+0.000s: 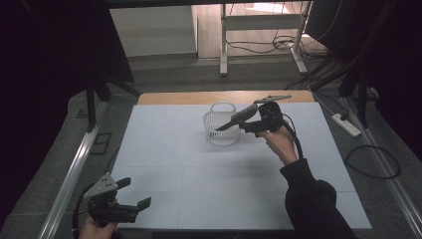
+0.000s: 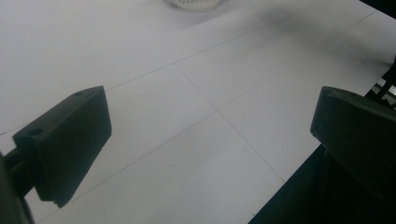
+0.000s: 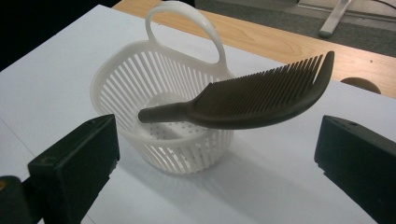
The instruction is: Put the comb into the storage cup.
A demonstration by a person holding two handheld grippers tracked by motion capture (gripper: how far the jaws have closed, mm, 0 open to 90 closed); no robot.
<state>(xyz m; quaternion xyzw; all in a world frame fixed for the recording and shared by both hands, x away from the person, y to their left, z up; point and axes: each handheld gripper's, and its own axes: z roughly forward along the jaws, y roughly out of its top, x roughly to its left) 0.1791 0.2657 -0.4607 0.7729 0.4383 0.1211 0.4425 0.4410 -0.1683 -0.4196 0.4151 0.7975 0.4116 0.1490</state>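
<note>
Currently: left gripper (image 1: 133, 193) sits at the near-left corner of the white table (image 1: 164, 164), jaws spread wide, nothing between them. Basket (image 1: 222, 127) stands mid-table toward the far edge. Comb (image 3: 252, 95) rests across the basket rim, handle pointing inward. Right gripper (image 1: 255, 123) just beside the basket, jaws released, apart from the comb.

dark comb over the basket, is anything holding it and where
Nothing is held. The dark plastic comb sits on the white slatted plastic basket, clear of the open right gripper.
</note>
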